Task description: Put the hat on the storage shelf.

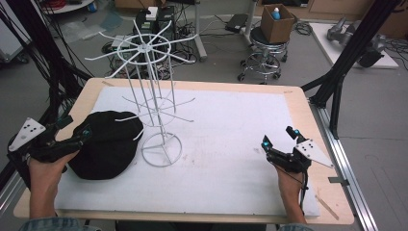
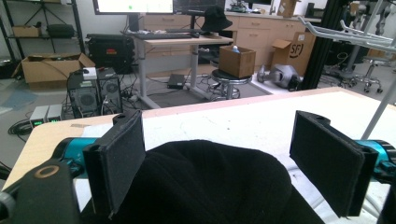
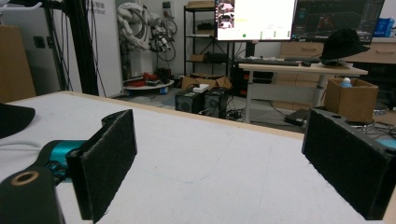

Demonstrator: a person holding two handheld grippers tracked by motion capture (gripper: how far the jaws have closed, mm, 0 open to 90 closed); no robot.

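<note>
A black hat (image 1: 106, 144) lies on the white mat (image 1: 226, 125) at the left, touching the base of a white wire rack (image 1: 155, 96) with radiating arms. My left gripper (image 1: 74, 126) is open at the hat's left side. In the left gripper view the gripper (image 2: 224, 144) has its two pads spread wide on either side of the hat's crown (image 2: 210, 186), without pressing it. My right gripper (image 1: 279, 135) stands open over bare mat at the right. In the right gripper view this gripper (image 3: 224, 154) has nothing between its pads, and the hat's brim (image 3: 14, 119) shows far left.
The rack's ring base (image 1: 162, 149) stands left of the mat's centre, and its arms (image 2: 345, 35) reach over the hat's side. The wooden table edge (image 1: 308, 110) borders the mat. Off the table are a stool with a cardboard box (image 1: 275, 24), black frame posts (image 1: 344, 62) and cables.
</note>
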